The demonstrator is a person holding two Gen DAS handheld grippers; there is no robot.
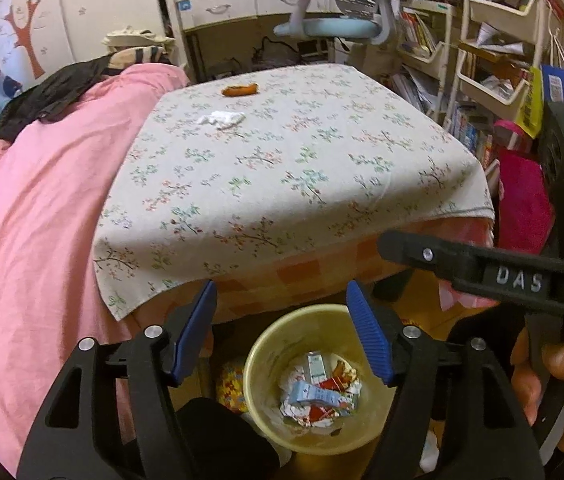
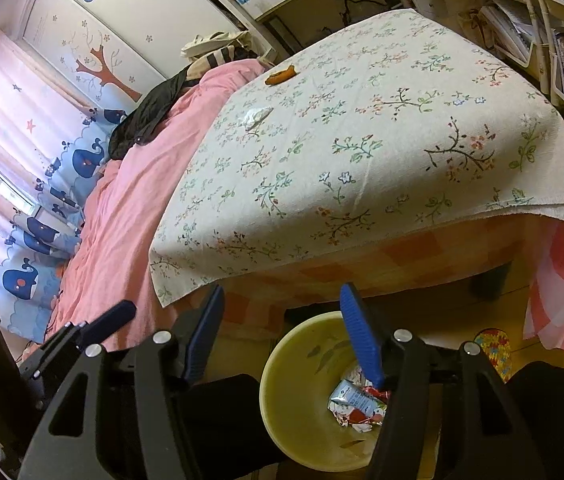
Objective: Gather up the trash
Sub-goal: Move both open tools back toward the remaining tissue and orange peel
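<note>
Left tool: blue pads spread wide, nothing between them, hanging right over the bin.
Right tool: also spread, empty, pointing down at the same bin from a bit to the side. You can see it poking into the left wrist view too, with a hand wrapped round its grip.
Bin: pale yellow round bucket on the floor, tucked just in front of the bed's near edge.
Trash in bin: crumpled wrappers at the bottom, a light blue packet lying on top of red and white scraps.
Tissue: white crumpled wad lying on the bed, out on the floral cloth, far side, well apart from both tools.
Orange thing: small orange-brown lump near the far edge of the cloth, just past the tissue; honestly can't tell what it is.
Floral cloth: spread flat over the end of the bed, its front edge hanging over the side above the bin.
Pink duvet: bunched up beside the cloth, dark clothing piled on its far end.
</note>
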